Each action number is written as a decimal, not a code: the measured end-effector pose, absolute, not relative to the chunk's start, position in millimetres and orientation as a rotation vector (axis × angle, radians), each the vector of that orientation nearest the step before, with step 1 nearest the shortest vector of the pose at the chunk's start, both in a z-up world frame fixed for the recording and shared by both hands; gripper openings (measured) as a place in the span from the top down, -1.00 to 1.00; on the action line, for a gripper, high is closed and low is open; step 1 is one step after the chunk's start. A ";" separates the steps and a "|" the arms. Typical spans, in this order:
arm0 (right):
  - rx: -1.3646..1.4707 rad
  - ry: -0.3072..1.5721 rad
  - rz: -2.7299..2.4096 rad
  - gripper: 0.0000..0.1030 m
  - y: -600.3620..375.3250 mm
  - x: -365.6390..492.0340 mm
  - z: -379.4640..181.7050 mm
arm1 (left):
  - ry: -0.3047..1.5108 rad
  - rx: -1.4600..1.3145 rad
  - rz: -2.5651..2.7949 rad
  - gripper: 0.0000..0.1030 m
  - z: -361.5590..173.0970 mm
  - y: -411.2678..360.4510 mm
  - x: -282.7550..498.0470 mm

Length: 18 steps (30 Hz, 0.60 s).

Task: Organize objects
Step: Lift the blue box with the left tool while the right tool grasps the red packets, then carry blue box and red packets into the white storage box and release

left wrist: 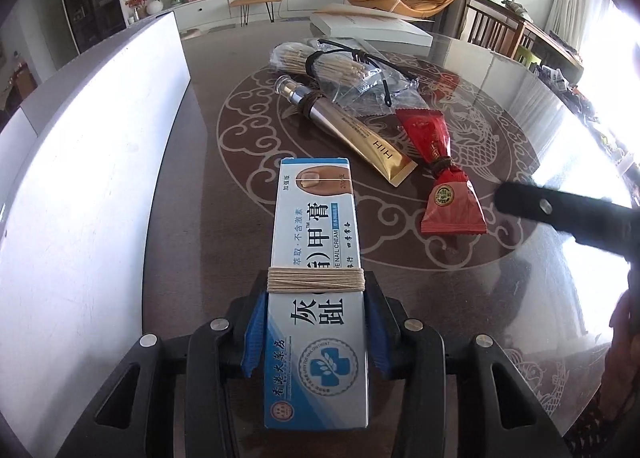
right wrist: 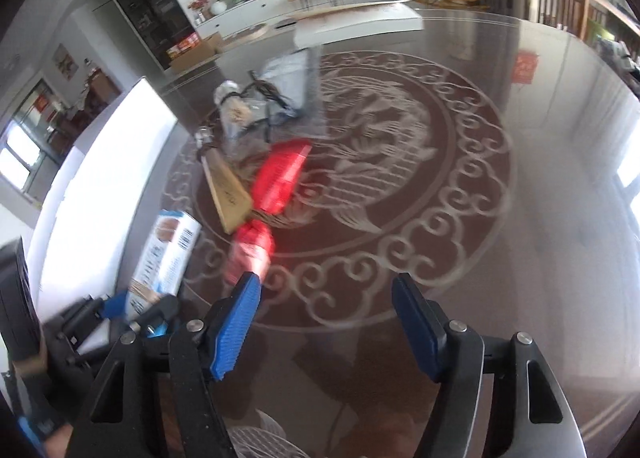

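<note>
A long white-and-blue nail cream box (left wrist: 316, 218), wound with beige string, lies lengthwise between the blue pads of my left gripper (left wrist: 316, 322), which is shut on its near half. The same box (right wrist: 168, 254) shows at the left of the right wrist view. My right gripper (right wrist: 326, 290) hovers open over the patterned table with nothing between its fingers. Its left pad (right wrist: 236, 322) is just short of a red snack packet (right wrist: 276, 186) tied at the waist. One black finger (left wrist: 560, 214) of it reaches in beside that red packet (left wrist: 440, 174).
A gold tube (left wrist: 360, 134) with a silver cap lies beyond the box, with a bagged bundle of thin sticks (left wrist: 320, 64) behind it. A tall white panel (left wrist: 80, 178) stands along the left. A flat white box (left wrist: 372, 28) sits at the glass table's (right wrist: 520, 218) far edge.
</note>
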State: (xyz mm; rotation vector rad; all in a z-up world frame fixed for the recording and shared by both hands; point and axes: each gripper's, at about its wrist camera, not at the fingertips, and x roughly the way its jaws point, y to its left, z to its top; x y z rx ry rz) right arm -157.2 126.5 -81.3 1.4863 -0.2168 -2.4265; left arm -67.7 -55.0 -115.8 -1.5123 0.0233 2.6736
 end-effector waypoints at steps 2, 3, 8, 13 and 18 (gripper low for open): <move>1.508 -0.208 -2.351 -0.32 100.4 -179.3 -84.8 | 0.027 -1.502 2.676 0.16 -116.3 -53.8 -62.2; 1.520 -0.206 -2.329 -0.22 90.2 -188.0 -87.9 | 0.024 -1.497 2.677 0.16 -115.8 -54.1 -58.8; 1.590 -0.156 -2.327 0.59 79.4 -200.1 -96.6 | -0.065 -1.461 2.673 0.16 -113.8 -63.4 -48.5; 1.561 -0.109 -2.337 0.60 105.7 -170.0 -82.2 | -0.138 -1.376 2.673 0.16 -103.6 -64.6 -33.2; 1.516 -0.248 -2.356 0.60 139.0 -147.8 -56.4 | -0.198 -1.230 2.669 0.16 -63.5 -57.9 -13.6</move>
